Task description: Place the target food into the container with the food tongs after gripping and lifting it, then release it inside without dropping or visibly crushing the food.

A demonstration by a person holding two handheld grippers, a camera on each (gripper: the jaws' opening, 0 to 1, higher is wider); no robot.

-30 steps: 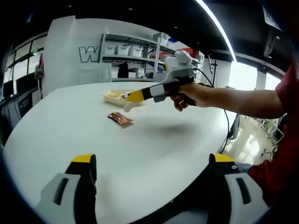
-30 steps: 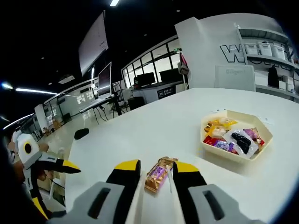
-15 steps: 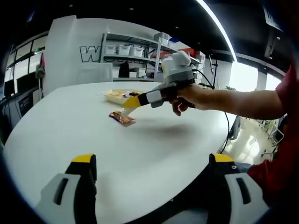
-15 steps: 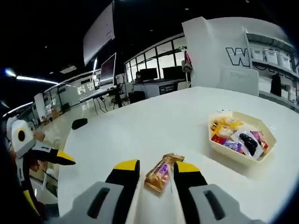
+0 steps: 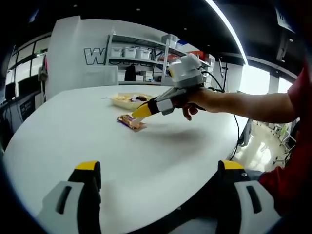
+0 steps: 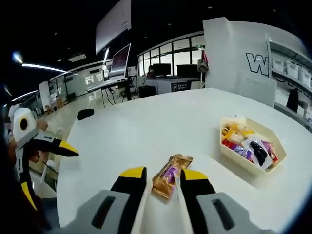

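A wrapped snack bar in a gold and purple wrapper lies on the white table. My right gripper holds pale food tongs, and the bar's near end sits between their tips. In the left gripper view, a hand carries the right gripper slanting down onto the snack bar. The cream tray, holding several wrapped snacks, stands to the bar's right, apart from it. It is also the tray just beyond the bar. My left gripper hovers wide open over the table's near edge, holding nothing.
A person's bare forearm and red sleeve reach in from the right. Shelves with white bins stand behind the table. Desks with monitors lie beyond the far edge. One finger of my left gripper shows off the table's side.
The right gripper has come down and to the left, from near the tray onto the snack bar. The bar has shifted slightly on the table. My left gripper has stayed still and open.
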